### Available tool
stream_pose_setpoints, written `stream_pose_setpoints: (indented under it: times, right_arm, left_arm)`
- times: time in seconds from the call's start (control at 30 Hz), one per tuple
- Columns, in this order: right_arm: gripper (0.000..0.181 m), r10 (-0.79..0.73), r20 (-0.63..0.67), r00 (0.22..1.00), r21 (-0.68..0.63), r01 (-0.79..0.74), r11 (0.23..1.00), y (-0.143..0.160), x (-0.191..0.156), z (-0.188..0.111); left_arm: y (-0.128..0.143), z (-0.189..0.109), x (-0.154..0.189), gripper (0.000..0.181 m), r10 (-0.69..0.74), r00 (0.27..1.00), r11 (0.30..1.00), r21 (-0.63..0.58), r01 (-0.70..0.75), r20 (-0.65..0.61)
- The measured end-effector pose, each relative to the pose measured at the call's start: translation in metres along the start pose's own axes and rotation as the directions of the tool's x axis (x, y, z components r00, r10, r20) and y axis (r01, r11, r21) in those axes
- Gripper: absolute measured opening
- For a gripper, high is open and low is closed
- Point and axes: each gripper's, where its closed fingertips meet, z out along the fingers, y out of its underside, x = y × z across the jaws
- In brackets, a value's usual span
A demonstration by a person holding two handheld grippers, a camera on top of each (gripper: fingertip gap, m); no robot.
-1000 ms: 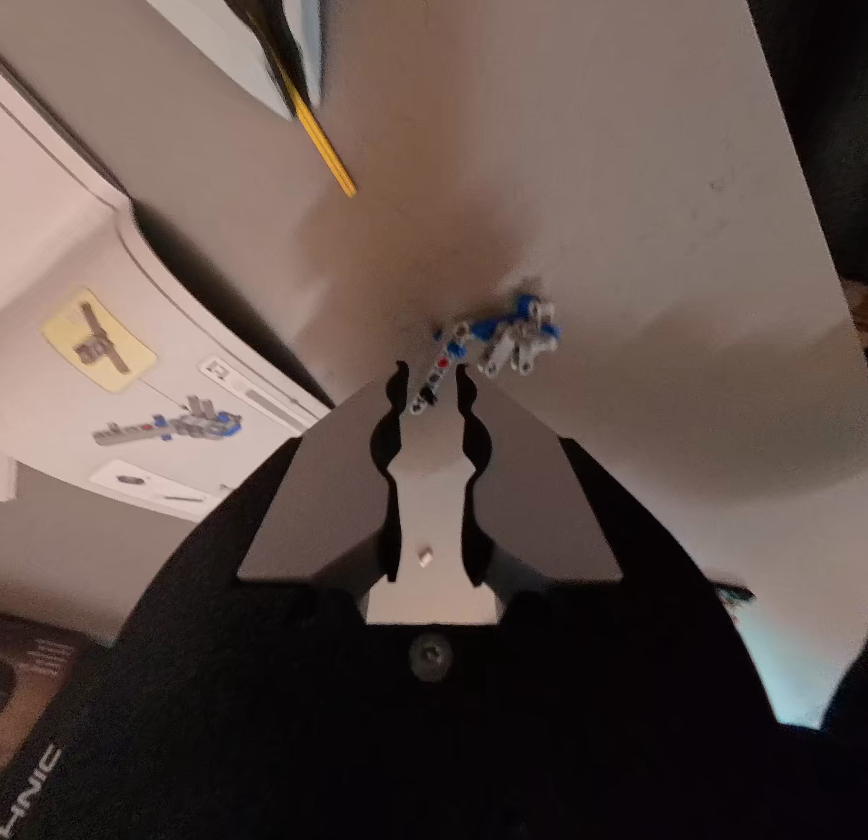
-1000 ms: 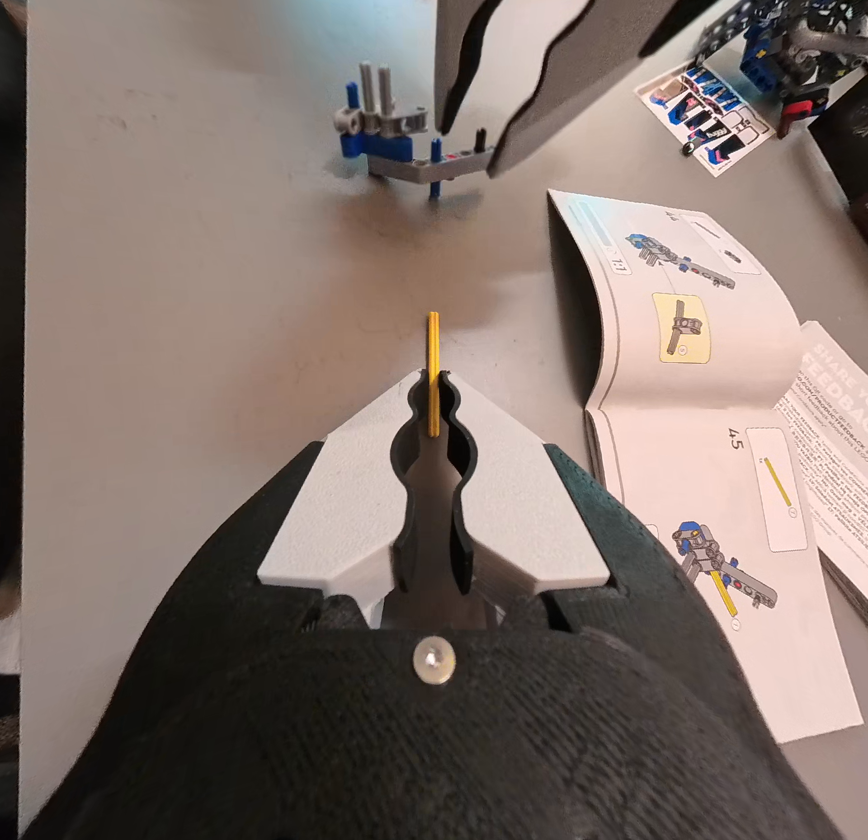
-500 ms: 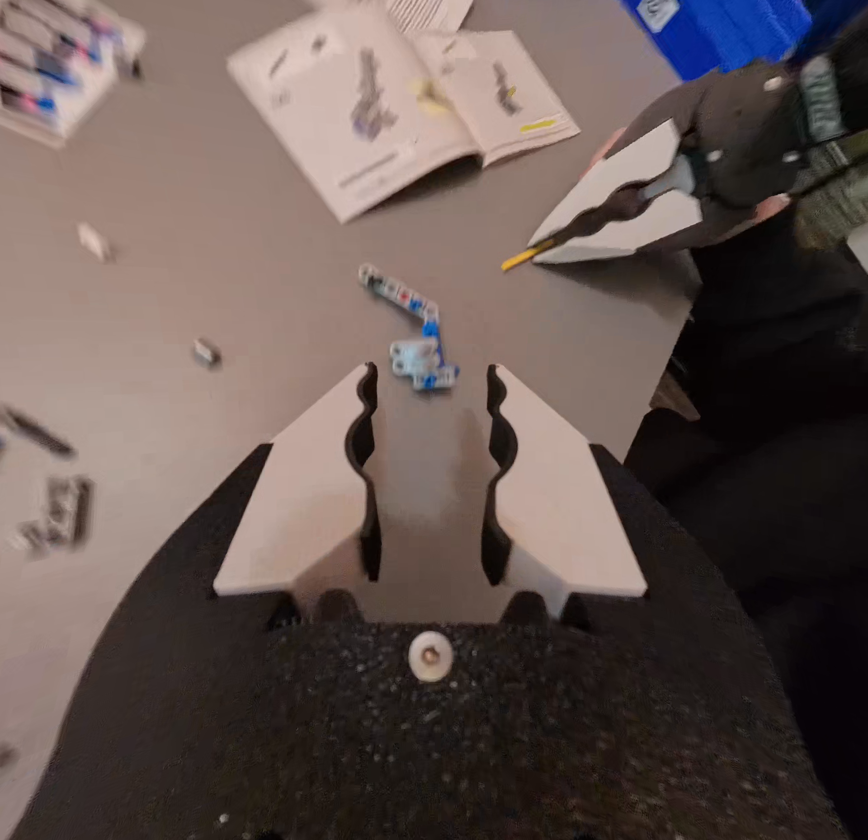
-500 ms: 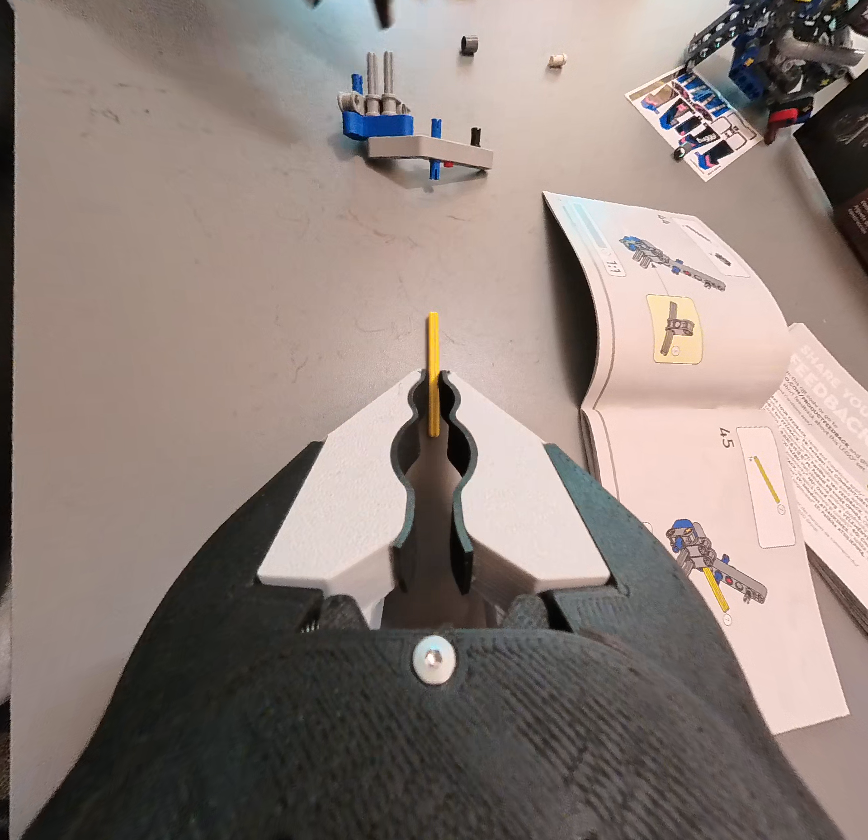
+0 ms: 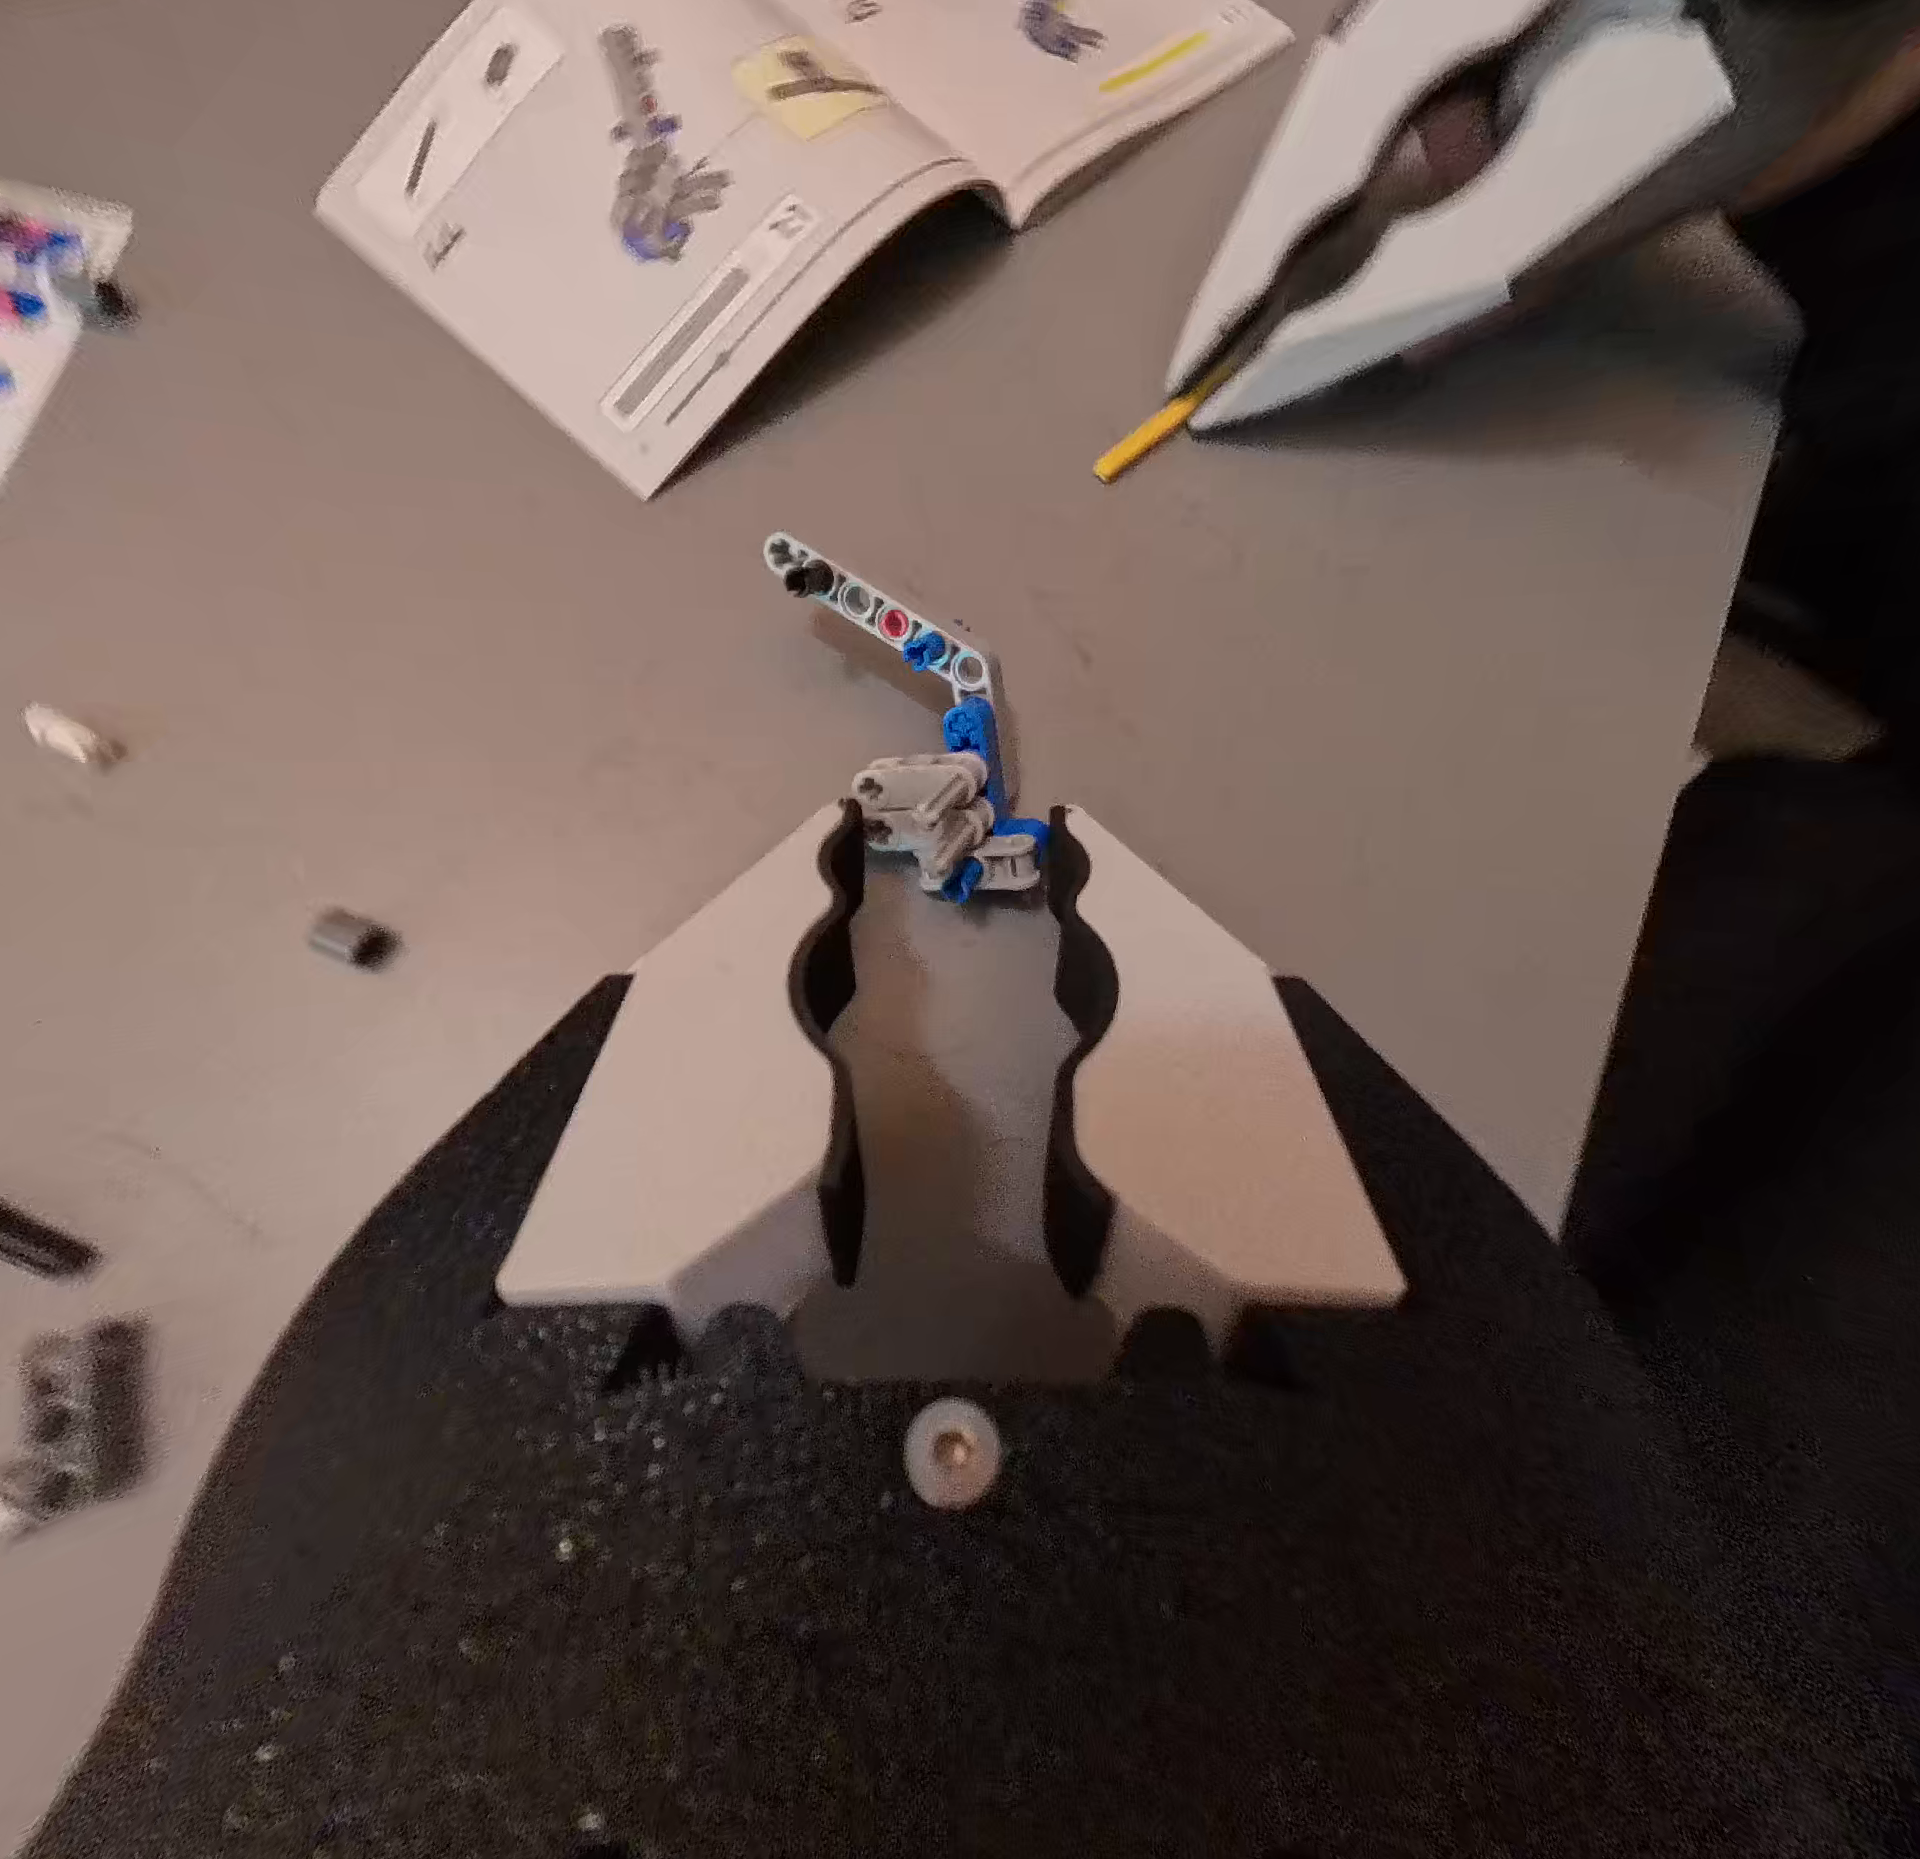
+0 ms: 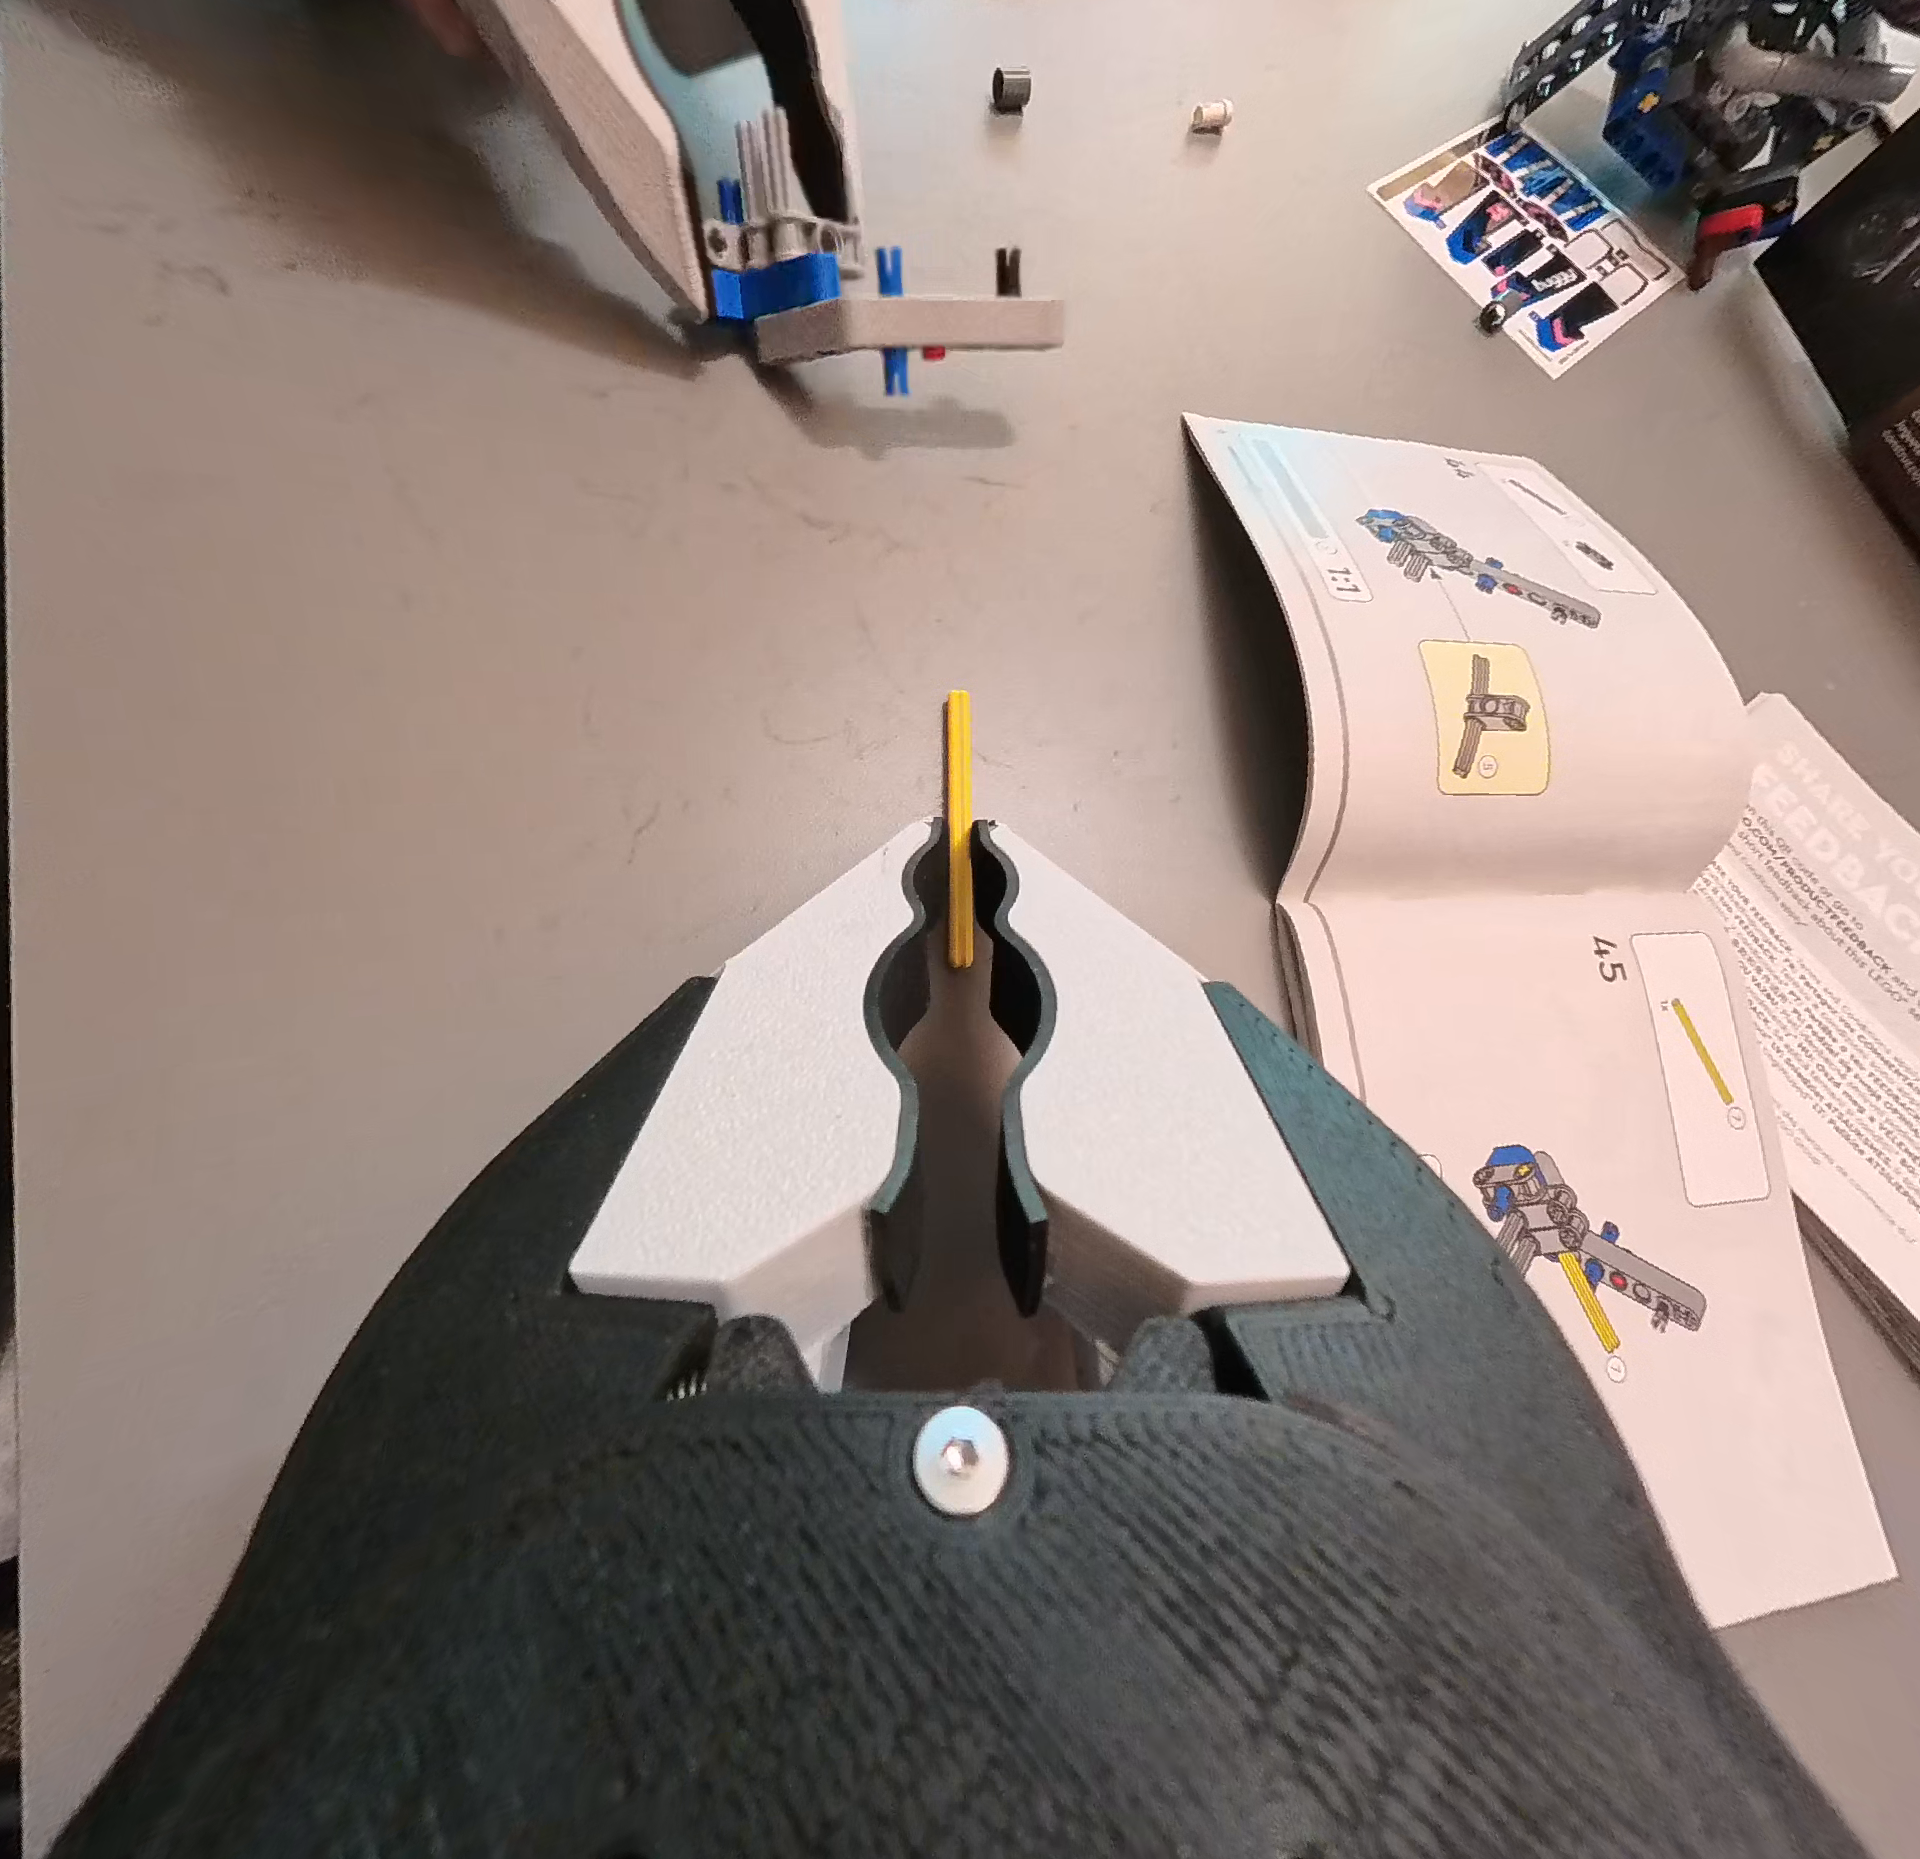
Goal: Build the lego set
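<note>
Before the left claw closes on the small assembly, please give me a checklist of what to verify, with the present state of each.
1. Left claw open: ok.
2. Connector end of the grey-blue assembly between the left claw's tips: ok.
3. Tips already touching it: cannot tell.
4. Yellow axle pinched in the right claw: ok.
5. Axle clear of the assembly: ok, apart.
6. Instruction booklet open on the table: ok.

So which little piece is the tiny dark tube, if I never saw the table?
Start at the open instruction booklet on the grey table. Look beyond it, past the grey and blue lego assembly. The dark tube lies alone there; its neighbour, a small stud, is whitish.
</note>
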Motion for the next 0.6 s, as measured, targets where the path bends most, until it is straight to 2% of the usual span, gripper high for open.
stream_pose_setpoints:
  times: [0.03,0.1,0.17,0.47,0.6]
  right_arm:
    - [0.003,0.0,0.0,1.0,0.0,0.0,1.0,0.0,0.0,0.0]
    - [0.003,0.0,0.0,1.0,0.0,0.0,1.0,0.0,0.0,0.0]
    - [0.003,0.0,0.0,1.0,0.0,0.0,1.0,0.0,0.0,0.0]
    - [0.003,-0.009,-0.007,1.0,0.001,0.009,1.0,0.0,0.0,0.0]
    - [0.003,-0.01,-0.008,1.0,0.001,0.01,1.0,0.0,0.0,0.0]
  left_arm:
    - [-0.002,-0.001,-0.001,0.032,0.109,0.994,0.994,0.008,-0.109,0.016]
    - [-0.011,-0.003,-0.005,0.031,0.319,0.944,0.945,0.052,-0.324,0.081]
    - [-0.019,-0.005,-0.006,0.031,0.433,0.892,0.891,0.092,-0.446,0.126]
    - [-0.029,0.005,-0.005,0.031,0.672,0.726,0.719,0.105,-0.687,0.149]
    - [-0.032,0.006,-0.012,0.03,0.71,0.689,0.682,0.106,-0.724,0.141]
